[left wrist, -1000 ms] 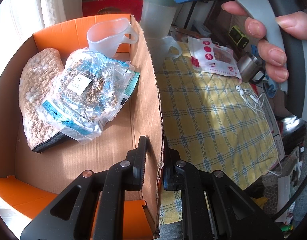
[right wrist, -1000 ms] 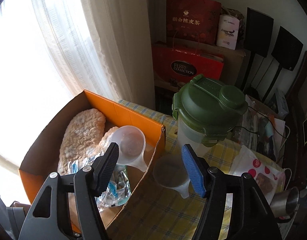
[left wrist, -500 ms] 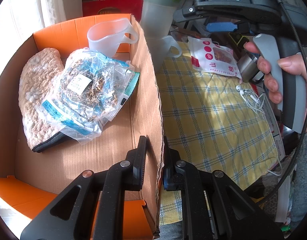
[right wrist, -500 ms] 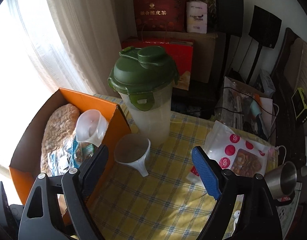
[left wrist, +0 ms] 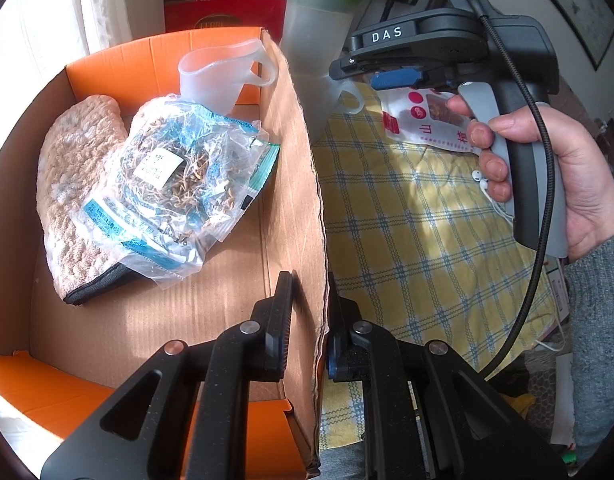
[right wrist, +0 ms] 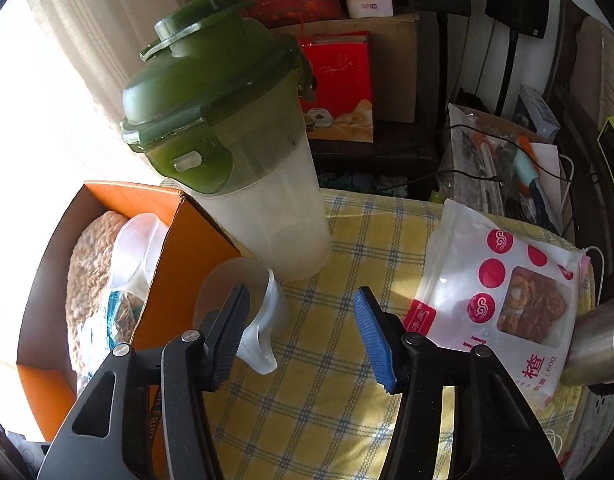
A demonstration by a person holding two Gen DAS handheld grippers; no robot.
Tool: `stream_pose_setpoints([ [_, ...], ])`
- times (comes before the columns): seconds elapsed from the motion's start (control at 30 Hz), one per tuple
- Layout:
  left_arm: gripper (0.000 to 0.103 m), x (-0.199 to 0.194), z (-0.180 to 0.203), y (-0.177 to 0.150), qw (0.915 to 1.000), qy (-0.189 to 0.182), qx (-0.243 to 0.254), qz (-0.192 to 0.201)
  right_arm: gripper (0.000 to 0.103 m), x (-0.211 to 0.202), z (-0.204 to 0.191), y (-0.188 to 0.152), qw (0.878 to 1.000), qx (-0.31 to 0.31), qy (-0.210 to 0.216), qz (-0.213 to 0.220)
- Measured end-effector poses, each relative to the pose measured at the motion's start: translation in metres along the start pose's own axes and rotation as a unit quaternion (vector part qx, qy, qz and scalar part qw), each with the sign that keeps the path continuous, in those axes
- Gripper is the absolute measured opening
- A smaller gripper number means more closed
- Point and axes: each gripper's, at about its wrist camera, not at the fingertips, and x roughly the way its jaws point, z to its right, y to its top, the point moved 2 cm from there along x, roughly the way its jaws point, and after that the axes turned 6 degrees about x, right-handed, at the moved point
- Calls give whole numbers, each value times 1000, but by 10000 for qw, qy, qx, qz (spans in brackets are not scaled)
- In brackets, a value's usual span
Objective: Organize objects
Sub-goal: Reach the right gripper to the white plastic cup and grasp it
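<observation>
The left gripper (left wrist: 307, 320) is clamped narrowly on the right-hand wall of the single orange-lined cardboard box (left wrist: 299, 184); ahead of it inside lie one beige knitted oven mitt (left wrist: 73, 200), one clear plastic bag of dried herbs (left wrist: 179, 192) and one translucent plastic measuring cup (left wrist: 217, 76). The right gripper (right wrist: 303, 336) is spread wide and holds nothing. A second translucent measuring cup (right wrist: 247, 300) stands at its left finger, with one green-lidded shaker bottle (right wrist: 247, 160) beyond and one white snack pouch with red dots (right wrist: 503, 292) to its right, on the yellow checked cloth (right wrist: 327, 400).

Hard daylight from the blown-out curtain (right wrist: 87, 60) at left — crisp shadows, sharp focus, fisheye-bent dark corners
</observation>
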Motion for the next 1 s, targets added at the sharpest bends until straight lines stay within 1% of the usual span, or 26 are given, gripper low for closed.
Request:
stream_pose_setpoints([
  [0.2, 13, 2, 0, 0, 10000, 9, -16, -16, 47, 11, -1, -1, 10000, 24, -17, -51],
  [0.27, 14, 4, -1, 0, 10000, -2, -39, -29, 42, 13, -4, -1, 10000, -13, -34, -76],
  [0.33, 14, 5, -2, 0, 10000, -1, -43, -30, 34, 15, -7, -1, 9999, -54, -41, -138],
  [0.4, 14, 5, -2, 1, 10000, -4, -48, -29, 16, 19, -8, -3, 9996, -94, -76, -241],
  [0.5, 14, 4, -2, 1, 10000, -22, -63, -28, 9, 23, -10, -7, 9993, -165, -116, -305],
  [0.67, 14, 5, -2, 2, 10000, -16, -65, -28, 4, 16, -8, -10, 9996, -175, -136, -167],
  [0.87, 14, 6, -1, 3, 10000, -17, -62, -29, 4, -2, -3, -8, 9997, -180, -193, 2],
  [1.0, 13, 6, -1, 3, 10000, -12, -59, -24, 4, -20, 0, -4, 9997, -141, -151, 119],
])
